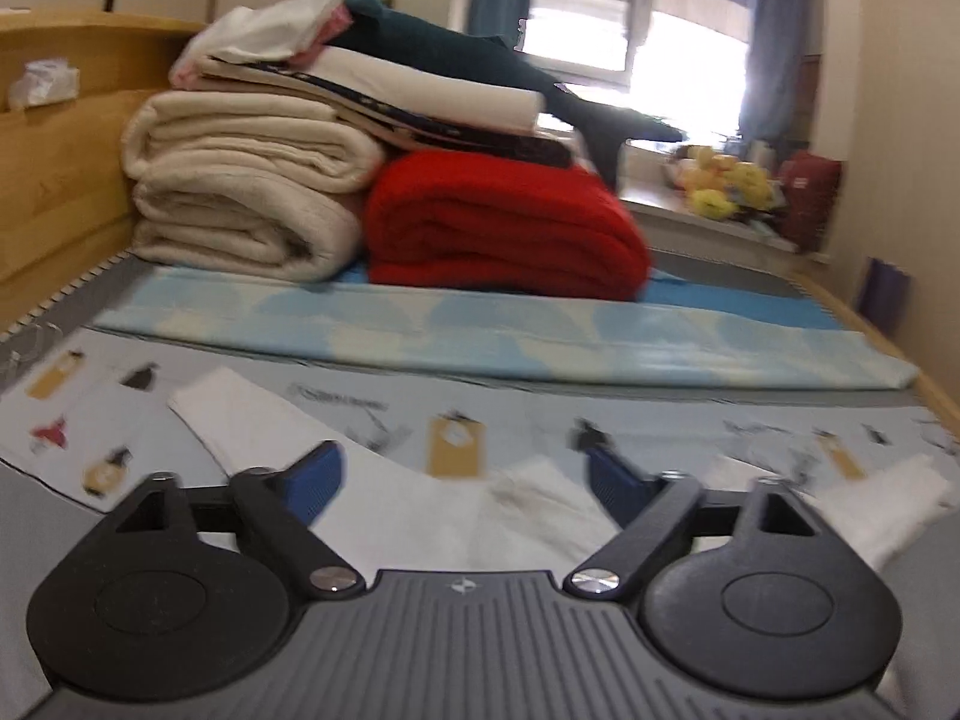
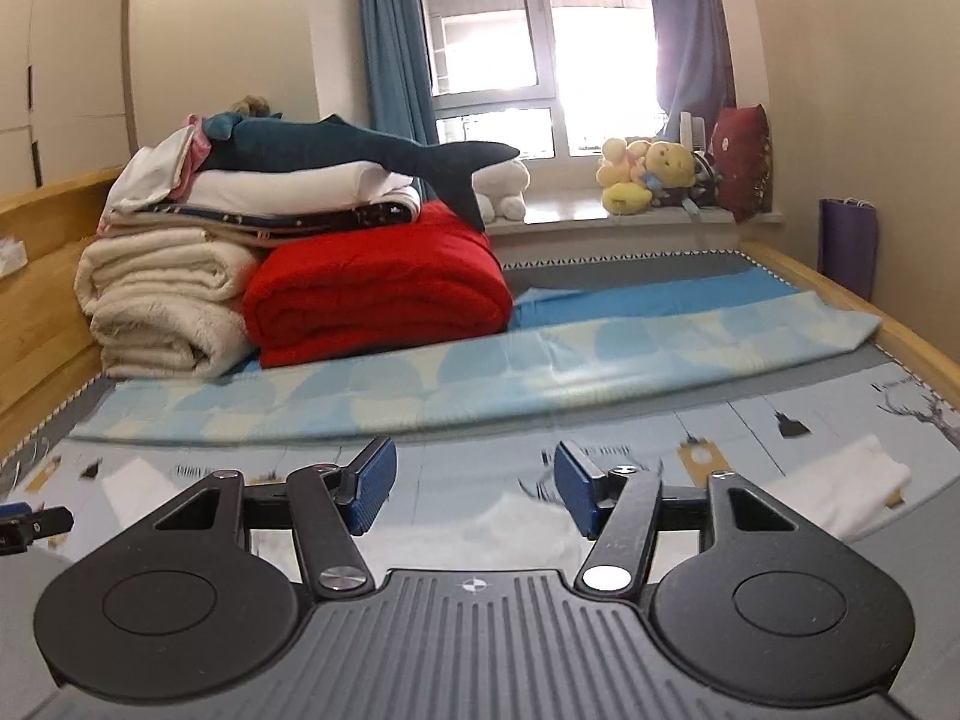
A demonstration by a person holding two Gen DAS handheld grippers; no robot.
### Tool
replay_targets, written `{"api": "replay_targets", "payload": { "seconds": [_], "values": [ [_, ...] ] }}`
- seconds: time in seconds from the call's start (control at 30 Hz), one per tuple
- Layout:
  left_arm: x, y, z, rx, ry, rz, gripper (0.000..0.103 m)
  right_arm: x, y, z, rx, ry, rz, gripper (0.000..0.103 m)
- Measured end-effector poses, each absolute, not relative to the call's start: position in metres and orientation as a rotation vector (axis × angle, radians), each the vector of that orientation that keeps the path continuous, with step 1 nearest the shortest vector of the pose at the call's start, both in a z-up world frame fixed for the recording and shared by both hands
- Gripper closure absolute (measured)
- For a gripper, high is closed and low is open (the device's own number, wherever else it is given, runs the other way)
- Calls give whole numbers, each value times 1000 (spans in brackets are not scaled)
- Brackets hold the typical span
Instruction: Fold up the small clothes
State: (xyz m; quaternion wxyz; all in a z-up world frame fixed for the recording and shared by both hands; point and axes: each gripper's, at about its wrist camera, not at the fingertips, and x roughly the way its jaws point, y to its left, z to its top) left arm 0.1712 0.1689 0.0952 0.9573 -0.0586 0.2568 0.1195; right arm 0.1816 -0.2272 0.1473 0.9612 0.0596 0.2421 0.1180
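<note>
A small white garment lies spread flat on the printed bed sheet, one sleeve reaching left and another right. My left gripper is open just above the garment's middle, blue pads wide apart, holding nothing. In the right wrist view the white garment lies under and ahead of my right gripper, which is open and empty. Its right sleeve shows at the right. The left gripper's tip shows at the left edge.
A folded light-blue blanket lies across the bed beyond the garment. Behind it stand a red quilt, cream blankets and a plush shark. Wooden bed rails run along both sides. Plush toys sit on the windowsill.
</note>
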Motion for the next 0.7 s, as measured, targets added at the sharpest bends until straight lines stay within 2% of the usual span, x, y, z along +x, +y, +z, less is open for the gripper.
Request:
{"api": "replay_targets", "payload": {
  "seconds": [0.1, 0.27, 0.33, 0.37, 0.5, 0.57, 0.7],
  "values": [
    [197, 192, 72, -125, 549, 304, 7, 213, -218, 146, 132, 481, 246, 29],
    [238, 235, 41, -263, 673, 374, 8, 241, -212, 103, 81, 519, 268, 28],
    [252, 247, 32, -249, 690, 390, 15, 256, -209, 86, 99, 632, 245, 28],
    [259, 253, 26, -240, 701, 408, 22, 264, -208, 82, 127, 663, 250, 28],
    [281, 284, 1, -295, 737, 460, 51, 280, -198, 84, 118, 647, 271, 29],
    [290, 302, -13, -333, 752, 499, 60, 288, -190, 84, 117, 646, 288, 31],
    [301, 344, -36, -451, 746, 565, 61, 296, -178, 80, 114, 654, 318, 33]
  ]
}}
